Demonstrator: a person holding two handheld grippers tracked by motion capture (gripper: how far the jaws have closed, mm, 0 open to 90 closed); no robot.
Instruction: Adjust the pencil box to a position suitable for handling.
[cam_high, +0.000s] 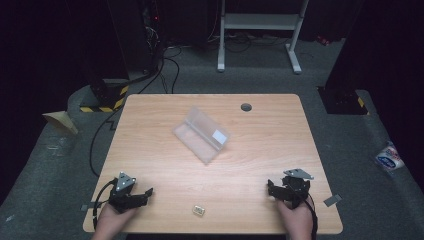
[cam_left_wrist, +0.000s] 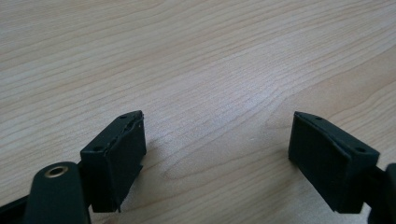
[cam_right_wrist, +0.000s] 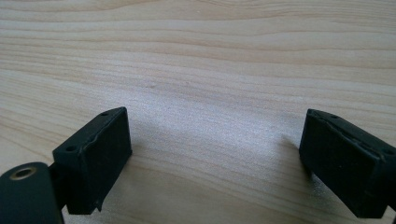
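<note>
Centrally, the wooden table (cam_high: 150, 150) carries an open clear plastic box (cam_high: 202, 134). The left gripper (cam_high: 145, 194) and right gripper (cam_high: 270, 189) rest at the near corners, jaws apart, empty. A small pale object (cam_high: 199, 210) lies near the front edge between them.

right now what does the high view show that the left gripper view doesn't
High view alone: the clear box lying open mid-table, a small pale item near the front edge between the hands, the hole at the far edge, the right gripper, and the floor with a white frame. Left gripper view alone: a close look at wood grain between its wide-apart jaws. Both share: the table and the left gripper, open and empty.
</note>
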